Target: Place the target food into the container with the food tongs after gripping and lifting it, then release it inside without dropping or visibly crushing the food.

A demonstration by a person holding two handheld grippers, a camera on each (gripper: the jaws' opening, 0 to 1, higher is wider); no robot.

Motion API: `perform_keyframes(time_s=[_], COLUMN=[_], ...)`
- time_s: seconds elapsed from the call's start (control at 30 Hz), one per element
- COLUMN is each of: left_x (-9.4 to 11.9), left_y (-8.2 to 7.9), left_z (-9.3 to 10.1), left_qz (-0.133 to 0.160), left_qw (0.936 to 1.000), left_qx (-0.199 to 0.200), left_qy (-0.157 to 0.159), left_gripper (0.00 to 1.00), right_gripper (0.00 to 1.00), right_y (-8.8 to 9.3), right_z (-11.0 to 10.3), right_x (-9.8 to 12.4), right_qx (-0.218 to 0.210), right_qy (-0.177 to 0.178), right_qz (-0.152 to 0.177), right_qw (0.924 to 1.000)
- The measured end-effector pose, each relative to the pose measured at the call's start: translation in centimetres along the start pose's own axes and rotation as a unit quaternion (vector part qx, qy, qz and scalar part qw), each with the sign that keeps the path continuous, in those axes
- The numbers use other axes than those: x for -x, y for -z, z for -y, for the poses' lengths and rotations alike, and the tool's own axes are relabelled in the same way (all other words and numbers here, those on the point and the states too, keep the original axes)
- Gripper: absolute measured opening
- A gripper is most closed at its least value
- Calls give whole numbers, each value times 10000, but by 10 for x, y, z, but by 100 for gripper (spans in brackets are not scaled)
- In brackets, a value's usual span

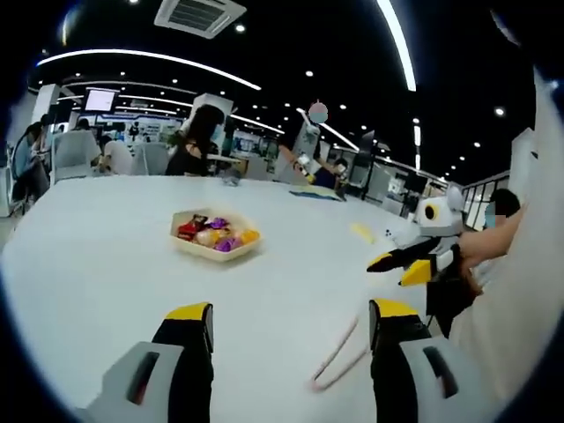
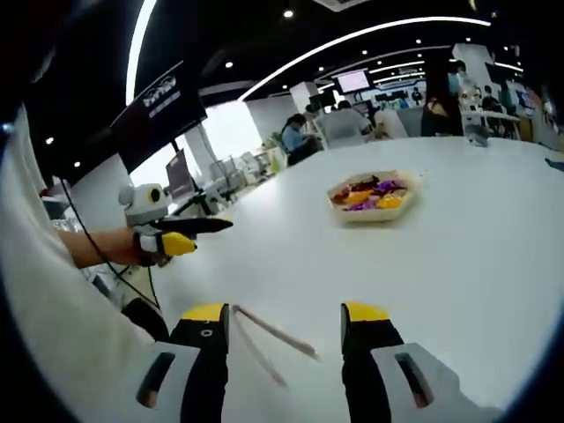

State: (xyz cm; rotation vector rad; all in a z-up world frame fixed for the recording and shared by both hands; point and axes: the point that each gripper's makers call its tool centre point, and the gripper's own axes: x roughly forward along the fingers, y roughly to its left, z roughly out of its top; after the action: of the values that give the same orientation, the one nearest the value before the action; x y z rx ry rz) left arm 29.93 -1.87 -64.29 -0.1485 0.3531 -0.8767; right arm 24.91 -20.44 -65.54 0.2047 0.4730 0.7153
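**Tongs on the table, food in its tray**

On the big white table (image 1: pixel 106 264) a pair of pale pink food tongs (image 1: pixel 339 357) lies flat, arms spread apart in a narrow V with nothing between them. In the left gripper view they rest just beside the inner edge of the left gripper (image 1: pixel 291 322), whose yellow-tipped jaws stand wide apart and grasp nothing. In the right gripper view the same tongs (image 2: pixel 269 339) lie between the spread jaws of the right gripper (image 2: pixel 286 313), not touched by either tip as far as I can tell.

Farther out on the table sits a shallow cream tray (image 1: pixel 216 251), well apart from the tongs, loaded with wrapped food (image 1: pixel 216 234) in red, purple, orange and yellow (the single pieces are too small to name). The right gripper view shows that tray (image 2: pixel 370 211) too.

A person's sleeve (image 2: pixel 53 335) fills the near side. Other people sit at tables in the background under ceiling strip lights.
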Motion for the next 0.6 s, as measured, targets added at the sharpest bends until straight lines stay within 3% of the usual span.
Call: perform_keyframes(time_s=[0.2, 0.43, 0.6], left_x=[27, 57, 72], left_y=[-6, -14, -21], left_z=[-16, -23, -31], left_qz=[310, 541, 632], left_qw=[9993, 9977, 9964], left_qx=[-29, -120, -246], left_qy=[-187, -378, -501], left_gripper=[87, 99, 99], right_gripper=[71, 78, 82], right_y=[-20, -37, -44], right_z=[4, 3, 15], right_x=[19, 49, 69], right_qx=[154, 352, 360], right_qy=[312, 692, 1008], right_qz=[482, 894, 1073], right_qw=[9982, 9930, 9884])
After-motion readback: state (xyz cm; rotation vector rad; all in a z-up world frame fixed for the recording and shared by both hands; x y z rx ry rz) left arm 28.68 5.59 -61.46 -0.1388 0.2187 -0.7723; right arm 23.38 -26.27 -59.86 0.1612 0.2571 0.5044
